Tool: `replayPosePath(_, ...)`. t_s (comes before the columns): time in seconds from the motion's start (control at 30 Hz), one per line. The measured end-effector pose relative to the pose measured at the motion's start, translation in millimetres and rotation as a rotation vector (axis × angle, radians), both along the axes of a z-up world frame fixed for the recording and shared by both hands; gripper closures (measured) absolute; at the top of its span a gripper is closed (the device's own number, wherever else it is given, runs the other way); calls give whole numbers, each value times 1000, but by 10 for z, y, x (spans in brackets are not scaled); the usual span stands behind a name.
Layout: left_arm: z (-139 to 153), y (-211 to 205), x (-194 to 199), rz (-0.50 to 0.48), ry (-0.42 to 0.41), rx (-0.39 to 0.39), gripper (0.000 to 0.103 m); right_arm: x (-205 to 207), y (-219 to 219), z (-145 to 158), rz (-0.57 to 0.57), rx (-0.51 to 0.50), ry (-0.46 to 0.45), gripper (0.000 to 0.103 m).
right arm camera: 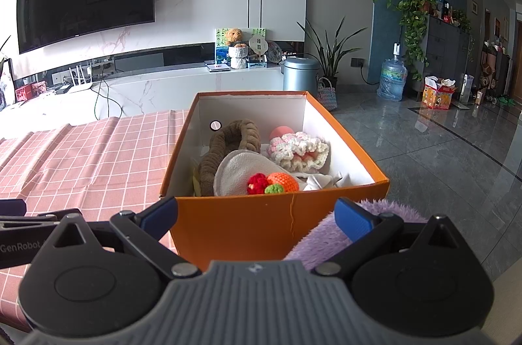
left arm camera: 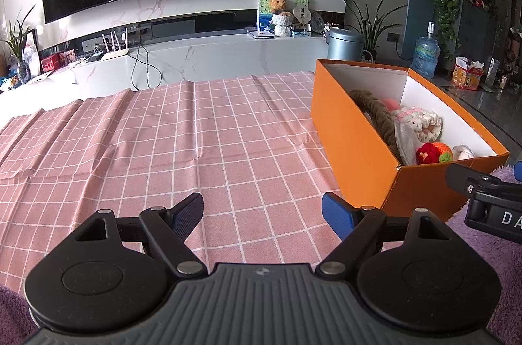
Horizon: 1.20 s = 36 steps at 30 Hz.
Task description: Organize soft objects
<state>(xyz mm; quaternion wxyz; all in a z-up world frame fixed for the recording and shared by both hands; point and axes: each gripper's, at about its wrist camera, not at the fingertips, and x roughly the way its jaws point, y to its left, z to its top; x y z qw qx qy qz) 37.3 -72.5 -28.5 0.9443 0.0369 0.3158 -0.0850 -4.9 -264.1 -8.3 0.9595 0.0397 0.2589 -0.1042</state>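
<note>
Orange cardboard box, centre frame, held knitted and plush soft toys. We kept the left gripper and the right gripper spread wide, both empty, beside fuzzy purple fabric.

Pink cloth with a white grid on the bench, bright orange box that's white inside, brown braided thing, red, orange and green crochet fruit, fuzzy lilac fabric, blue fingers.
</note>
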Motion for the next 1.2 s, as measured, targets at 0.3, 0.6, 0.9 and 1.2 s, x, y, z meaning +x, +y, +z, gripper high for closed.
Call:
replayPosePath(0.3, -1, -5, -2, 4, 3, 1, 9, -1, 0, -1, 0, 0, -1, 3)
replayPosePath(0.6, -1, -4, -3, 2, 2, 1, 9, 1, -2, -3, 0, 0, 0, 3)
replayPosePath(0.9, 1, -4, -4, 3, 1, 2, 9, 2, -2, -4, 0, -1, 0, 3)
replayPosePath(1.2, 4, -5, -4, 4, 1, 2, 9, 2, -3, -5, 0, 0, 0, 3)
